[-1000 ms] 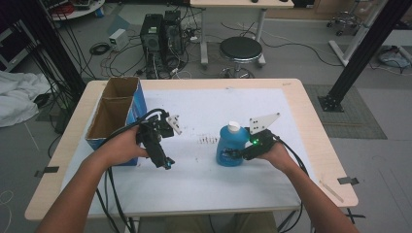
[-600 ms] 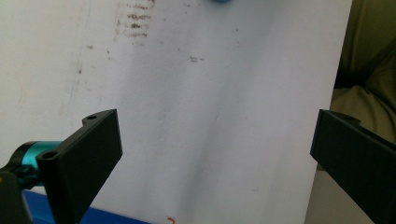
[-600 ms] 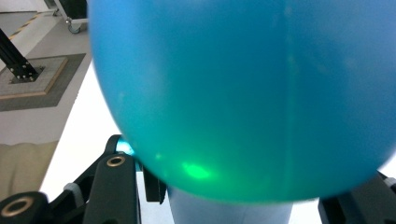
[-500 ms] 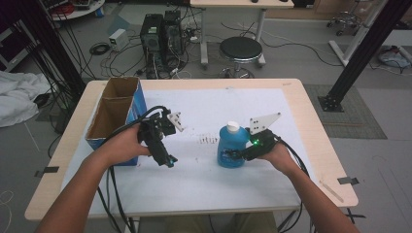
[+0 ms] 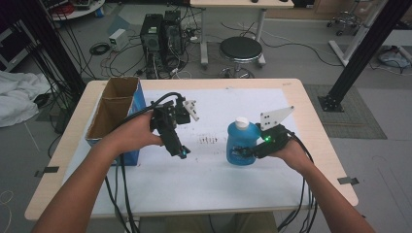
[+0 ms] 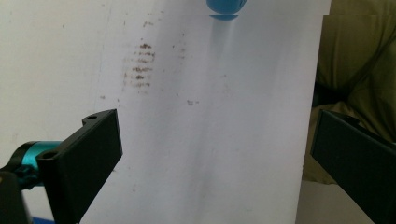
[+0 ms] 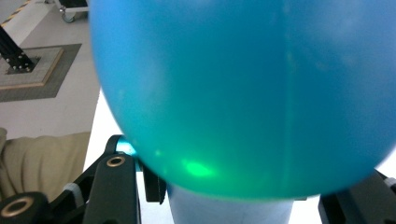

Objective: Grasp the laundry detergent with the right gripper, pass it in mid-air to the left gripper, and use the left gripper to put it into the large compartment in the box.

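The right gripper (image 5: 245, 153) has its fingers clamped on the blue bottle (image 5: 241, 144) — the bottle stands upright with its white cap (image 5: 241, 122) on top, at about 4 o'clock from the centre of the surface (image 5: 214, 182). In the right gripper view the blue body of the bottle (image 7: 243, 93) sits between the black fingers (image 7: 114, 186), pressed close to the camera, with a green glow reflected on its lower part.

The left gripper (image 5: 182, 153) is held above the white sheet at about 9 o'clock from the bottle, well apart from it, pointing down. Its fingers (image 6: 88, 158) stand wide apart with nothing between them; in the left gripper view only the stained white sheet lies under them, and the base of the bottle (image 6: 224, 7) shows at 12 o'clock.

Compared with one second ago: both grippers sit slightly higher in the high view. The bottle has come up with the right gripper and keeps its upright attitude. The left gripper has shifted a little toward 12 o'clock, away from the near edge — its fingers remain apart.

The cardboard box (image 5: 111, 111) stands at the 9 o'clock edge of the surface, unchanged, just beside the person's left forearm.
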`<state>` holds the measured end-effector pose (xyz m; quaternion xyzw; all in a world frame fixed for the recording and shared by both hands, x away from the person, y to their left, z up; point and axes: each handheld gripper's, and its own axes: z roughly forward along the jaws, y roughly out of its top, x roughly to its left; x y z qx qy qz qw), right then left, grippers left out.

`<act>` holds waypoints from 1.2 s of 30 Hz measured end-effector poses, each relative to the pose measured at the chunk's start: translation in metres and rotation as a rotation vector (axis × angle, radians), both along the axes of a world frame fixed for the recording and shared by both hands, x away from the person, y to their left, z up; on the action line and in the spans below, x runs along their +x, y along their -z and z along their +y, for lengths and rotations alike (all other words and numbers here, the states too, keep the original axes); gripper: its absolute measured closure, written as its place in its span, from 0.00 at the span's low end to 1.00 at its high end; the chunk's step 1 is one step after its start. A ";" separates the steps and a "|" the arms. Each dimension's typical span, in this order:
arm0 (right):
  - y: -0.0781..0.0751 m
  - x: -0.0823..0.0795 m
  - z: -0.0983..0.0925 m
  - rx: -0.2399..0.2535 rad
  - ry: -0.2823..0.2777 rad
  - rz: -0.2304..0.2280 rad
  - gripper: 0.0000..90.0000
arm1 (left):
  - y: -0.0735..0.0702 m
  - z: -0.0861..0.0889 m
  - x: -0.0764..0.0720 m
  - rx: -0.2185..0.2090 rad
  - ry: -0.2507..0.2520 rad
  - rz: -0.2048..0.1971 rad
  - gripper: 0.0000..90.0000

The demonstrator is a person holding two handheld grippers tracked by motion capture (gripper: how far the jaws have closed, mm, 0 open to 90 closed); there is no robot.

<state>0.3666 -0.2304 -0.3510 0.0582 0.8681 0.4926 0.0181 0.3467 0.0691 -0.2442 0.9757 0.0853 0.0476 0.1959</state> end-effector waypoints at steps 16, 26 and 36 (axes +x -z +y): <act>-0.008 -0.006 0.013 0.001 -0.061 -0.013 0.50 | -0.022 -0.044 0.004 0.008 0.094 0.033 0.02; -0.009 -0.006 0.024 -0.008 -0.080 -0.006 0.50 | -0.026 -0.059 0.005 0.027 0.133 0.051 0.02; -0.012 -0.004 0.043 -0.017 -0.109 -0.006 0.50 | -0.028 -0.072 0.004 0.041 0.166 0.048 0.02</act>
